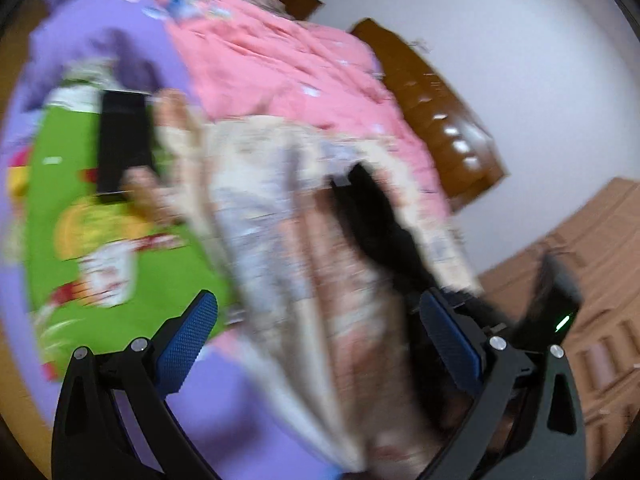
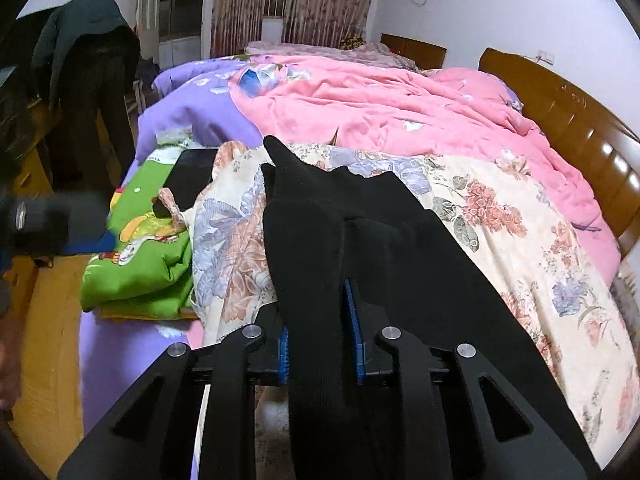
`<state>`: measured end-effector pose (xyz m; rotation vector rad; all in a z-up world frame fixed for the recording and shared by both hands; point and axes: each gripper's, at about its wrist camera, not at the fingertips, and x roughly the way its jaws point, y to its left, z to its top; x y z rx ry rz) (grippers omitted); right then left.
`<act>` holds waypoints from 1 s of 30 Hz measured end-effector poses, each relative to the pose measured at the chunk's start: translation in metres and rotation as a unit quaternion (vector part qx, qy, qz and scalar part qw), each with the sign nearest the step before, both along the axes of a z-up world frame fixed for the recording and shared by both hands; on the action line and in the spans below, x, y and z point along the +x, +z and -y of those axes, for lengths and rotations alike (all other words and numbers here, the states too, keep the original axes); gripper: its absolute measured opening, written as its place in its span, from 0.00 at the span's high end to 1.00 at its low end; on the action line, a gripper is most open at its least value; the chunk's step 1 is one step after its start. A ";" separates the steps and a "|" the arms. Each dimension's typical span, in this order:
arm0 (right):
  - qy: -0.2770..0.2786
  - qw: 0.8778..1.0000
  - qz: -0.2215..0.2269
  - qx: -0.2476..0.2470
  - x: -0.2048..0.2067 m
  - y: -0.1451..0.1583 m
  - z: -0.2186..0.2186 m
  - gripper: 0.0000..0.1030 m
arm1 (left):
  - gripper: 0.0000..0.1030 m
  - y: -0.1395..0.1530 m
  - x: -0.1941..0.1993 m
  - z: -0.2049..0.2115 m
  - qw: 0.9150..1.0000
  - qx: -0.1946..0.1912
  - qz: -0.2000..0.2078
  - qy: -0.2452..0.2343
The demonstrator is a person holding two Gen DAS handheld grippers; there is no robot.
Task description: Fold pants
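The black pants point(image 2: 360, 224) lie stretched across the floral blanket point(image 2: 520, 232) on the bed. My right gripper point(image 2: 320, 328) is shut on a bunched end of them near the bed's front edge. In the blurred left wrist view the pants point(image 1: 376, 224) show as a dark strip on the floral blanket point(image 1: 280, 220). My left gripper point(image 1: 316, 344) is open and empty, its blue pads point(image 1: 188, 344) wide apart above the blanket. It also shows as a dark blur at the left of the right wrist view point(image 2: 52, 220).
A pink quilt point(image 2: 380, 108) covers the far bed, over a purple sheet point(image 2: 192, 116). A folded green cartoon blanket point(image 2: 140, 264) with a black phone point(image 2: 192, 176) on it lies at the left. A wooden headboard point(image 2: 580, 148) is at the right. A person in dark clothes point(image 2: 92, 92) bends at the far left.
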<state>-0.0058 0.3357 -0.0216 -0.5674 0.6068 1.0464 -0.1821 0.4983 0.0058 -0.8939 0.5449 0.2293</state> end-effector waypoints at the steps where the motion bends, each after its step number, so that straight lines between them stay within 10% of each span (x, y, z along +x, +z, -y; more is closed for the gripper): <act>1: -0.001 1.000 -0.001 0.003 0.000 -0.001 0.000 0.78 | 0.02 0.003 0.013 -0.003 1.000 -0.002 0.014 -0.012; 13: -0.009 1.000 -0.021 0.018 0.002 0.001 0.006 0.78 | 0.06 -0.012 0.114 -0.030 0.994 -0.038 0.059 -0.082; 20: -0.012 0.999 -0.030 0.026 0.004 -0.001 0.009 0.78 | 0.39 -0.009 0.133 -0.024 0.995 0.002 0.036 -0.097; 28: -0.016 0.999 -0.034 0.034 0.002 -0.002 0.012 0.78 | 0.32 -0.018 0.157 -0.025 0.994 0.007 0.009 -0.112; 30: -0.018 0.999 -0.037 0.031 0.002 -0.002 0.012 0.77 | 0.60 -0.022 0.167 -0.021 0.992 0.016 -0.010 -0.123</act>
